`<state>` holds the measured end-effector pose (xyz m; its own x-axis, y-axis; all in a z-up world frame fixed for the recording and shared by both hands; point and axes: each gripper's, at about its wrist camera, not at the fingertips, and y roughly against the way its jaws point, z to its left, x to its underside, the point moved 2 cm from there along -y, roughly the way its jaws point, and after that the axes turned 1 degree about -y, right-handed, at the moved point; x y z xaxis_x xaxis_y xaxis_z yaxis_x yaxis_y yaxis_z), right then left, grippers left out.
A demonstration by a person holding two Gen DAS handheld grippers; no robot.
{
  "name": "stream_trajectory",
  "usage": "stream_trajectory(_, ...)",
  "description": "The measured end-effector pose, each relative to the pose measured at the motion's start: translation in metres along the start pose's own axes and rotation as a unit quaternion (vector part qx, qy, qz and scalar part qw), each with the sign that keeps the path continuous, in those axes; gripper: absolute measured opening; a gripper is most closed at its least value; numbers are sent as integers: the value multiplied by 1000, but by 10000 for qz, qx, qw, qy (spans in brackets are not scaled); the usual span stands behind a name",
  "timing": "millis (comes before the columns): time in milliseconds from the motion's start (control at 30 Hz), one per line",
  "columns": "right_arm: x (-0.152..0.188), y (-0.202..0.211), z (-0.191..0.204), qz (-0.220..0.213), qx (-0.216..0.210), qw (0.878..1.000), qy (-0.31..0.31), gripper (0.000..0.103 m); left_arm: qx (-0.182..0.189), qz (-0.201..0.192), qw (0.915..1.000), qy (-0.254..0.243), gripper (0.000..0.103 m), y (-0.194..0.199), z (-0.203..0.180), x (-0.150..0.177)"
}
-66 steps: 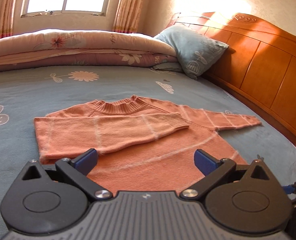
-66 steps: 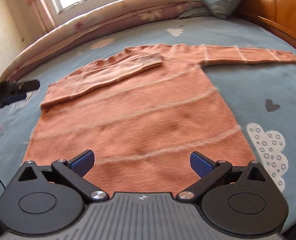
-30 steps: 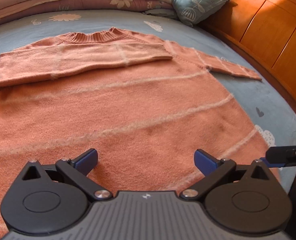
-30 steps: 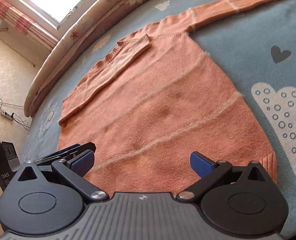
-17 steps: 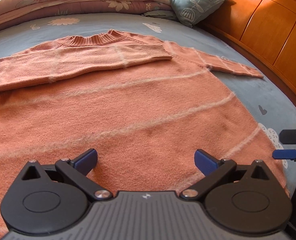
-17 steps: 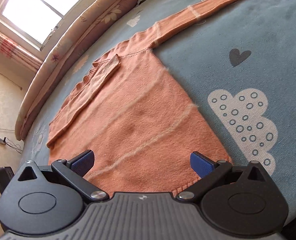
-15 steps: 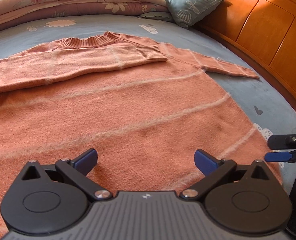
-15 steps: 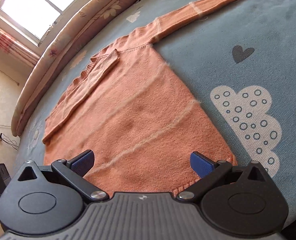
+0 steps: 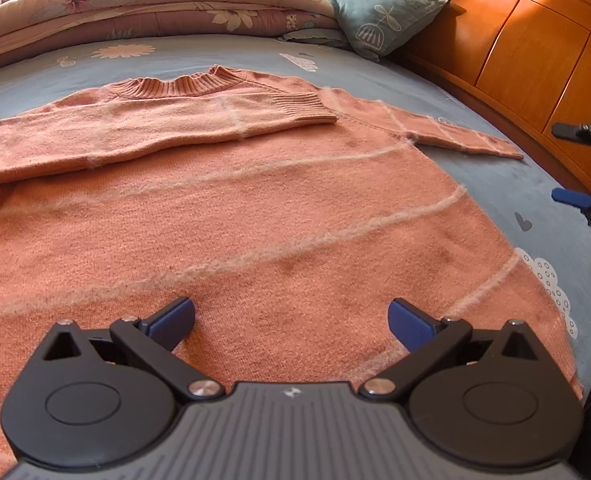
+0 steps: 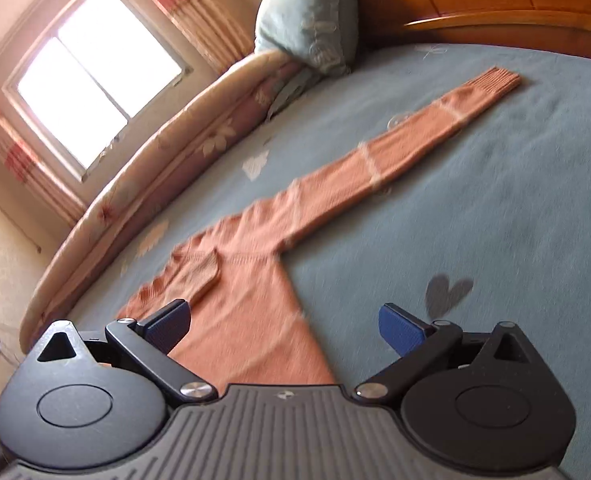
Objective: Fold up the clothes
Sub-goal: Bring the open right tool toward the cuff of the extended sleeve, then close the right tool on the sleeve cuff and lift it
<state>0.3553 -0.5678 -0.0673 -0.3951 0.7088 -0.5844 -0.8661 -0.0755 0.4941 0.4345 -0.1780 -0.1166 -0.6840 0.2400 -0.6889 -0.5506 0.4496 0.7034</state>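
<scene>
An orange knit sweater [image 9: 255, 208] lies flat on the blue bed sheet [image 9: 495, 168], collar toward the far side. Its left sleeve [image 9: 155, 132] is folded across the chest. Its right sleeve [image 10: 395, 152] lies stretched out toward the headboard. My left gripper [image 9: 291, 318] is open and empty above the sweater's lower body. My right gripper [image 10: 283, 320] is open and empty, above the sweater's right side edge below the armpit, and points toward the stretched sleeve. The right gripper also shows in the left wrist view [image 9: 579, 164] at the right edge.
A wooden headboard [image 9: 535, 56] runs along the right of the bed. A blue-green pillow [image 9: 379, 8] leans against it. A folded floral quilt [image 9: 155, 12] lies along the far side. A window [image 10: 95, 76] with striped curtains is beyond.
My right gripper has moved up along the sweater's right side, from the hem corner toward the stretched sleeve. My left gripper has drawn back slightly. Both stay open.
</scene>
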Motion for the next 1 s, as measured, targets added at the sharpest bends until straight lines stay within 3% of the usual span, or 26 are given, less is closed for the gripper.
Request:
stream_trajectory(67,-31,-6,-22,-257,-18,9987,-430,93,-48,-46,10000,-62,102,-2,-1,1)
stream_trajectory(200,-86,-33,-88,-510,125,9862,-1572,68,-176,-189,9996,-110,102,-4,-4,3)
stream_trajectory(300,-111,-57,-121,-652,337,9778,-1961,62,-277,-249,9990,-232,102,-7,-6,3)
stream_trajectory(500,-142,-108,-156,-681,797,9717,-2115,60,-445,-359,9975,-412,102,-12,-10,5)
stream_trajectory(667,-159,-125,-168,-858,952,9673,-2187,57,-460,-402,9972,-435,102,-13,-10,6)
stream_trajectory(800,-166,-128,-180,-1034,824,9639,-2310,57,-510,-415,9967,-474,102,-14,-11,7)
stream_trajectory(1000,-174,-131,-202,-1422,511,9480,-2801,57,-565,-454,9961,-511,102,-16,-12,7)
